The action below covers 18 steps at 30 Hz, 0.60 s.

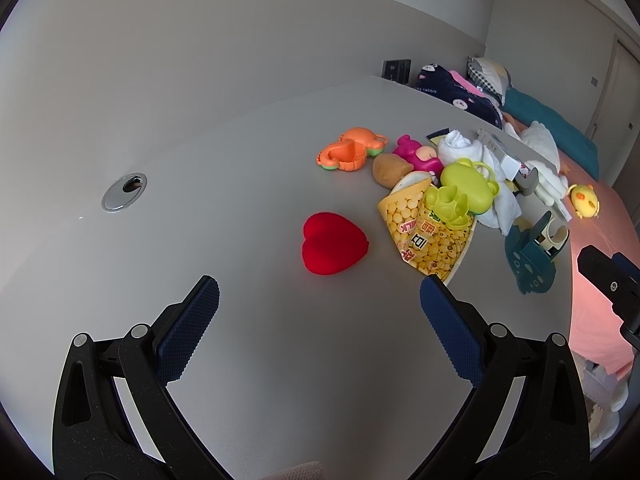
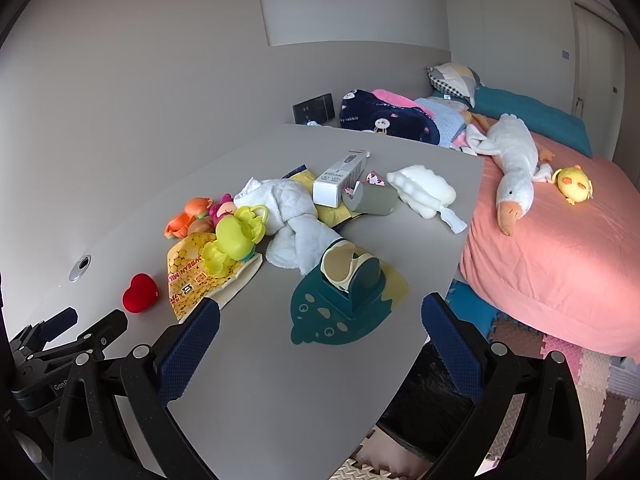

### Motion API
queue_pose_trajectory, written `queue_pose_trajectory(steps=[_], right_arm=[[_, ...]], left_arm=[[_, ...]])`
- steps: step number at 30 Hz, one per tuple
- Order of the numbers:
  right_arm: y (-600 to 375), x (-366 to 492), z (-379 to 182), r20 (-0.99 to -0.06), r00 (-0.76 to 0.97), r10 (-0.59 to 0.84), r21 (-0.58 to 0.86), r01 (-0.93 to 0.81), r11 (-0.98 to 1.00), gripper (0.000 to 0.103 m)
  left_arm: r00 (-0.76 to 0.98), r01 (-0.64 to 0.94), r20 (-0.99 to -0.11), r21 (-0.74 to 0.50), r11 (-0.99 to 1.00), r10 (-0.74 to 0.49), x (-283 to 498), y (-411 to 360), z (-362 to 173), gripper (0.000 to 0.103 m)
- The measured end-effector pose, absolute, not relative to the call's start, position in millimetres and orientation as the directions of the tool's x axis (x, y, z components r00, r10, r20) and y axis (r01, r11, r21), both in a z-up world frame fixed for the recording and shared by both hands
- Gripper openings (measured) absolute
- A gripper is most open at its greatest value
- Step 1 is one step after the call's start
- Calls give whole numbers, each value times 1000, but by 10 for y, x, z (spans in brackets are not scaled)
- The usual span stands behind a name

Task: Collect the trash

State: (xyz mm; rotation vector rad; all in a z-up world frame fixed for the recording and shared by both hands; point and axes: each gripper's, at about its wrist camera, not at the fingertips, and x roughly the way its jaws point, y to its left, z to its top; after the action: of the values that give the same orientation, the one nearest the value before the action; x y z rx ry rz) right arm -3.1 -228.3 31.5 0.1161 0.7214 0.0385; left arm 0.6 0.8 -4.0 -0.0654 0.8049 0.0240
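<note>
Both tools, left [image 1: 319, 298] and right [image 2: 320, 318], are hanging apart; grabbing the wrapper [image 1: 426, 232] (mid-frame) risks dragging the green toy [image 1: 460, 192] along.

Table [image 2: 280, 360]: plain grey. On it: red heart [image 1: 333, 243]; snack bag [image 1: 426, 232], yellow with pale bean dots and red lettering; orange toy [image 1: 352, 148]; lime-green toy [image 1: 464, 192]; white towel [image 2: 288, 216]; dark teal tape dispenser [image 2: 352, 284]. Bed cover [image 2: 560, 256]: salmon pink, with a white goose plush [image 2: 512, 160], orange bill; both grippers' pads [image 1: 192, 332] dark blue, dimpled, on black arms.
</note>
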Motion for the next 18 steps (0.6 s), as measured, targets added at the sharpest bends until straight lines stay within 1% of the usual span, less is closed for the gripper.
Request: queue_pose_trajectory(steps=[18], right_arm=[[-2297, -48, 361, -657, 751, 64, 108, 10, 994, 100]], left_arm=[[694, -37, -719, -67, 997, -22, -21, -24, 33, 97]])
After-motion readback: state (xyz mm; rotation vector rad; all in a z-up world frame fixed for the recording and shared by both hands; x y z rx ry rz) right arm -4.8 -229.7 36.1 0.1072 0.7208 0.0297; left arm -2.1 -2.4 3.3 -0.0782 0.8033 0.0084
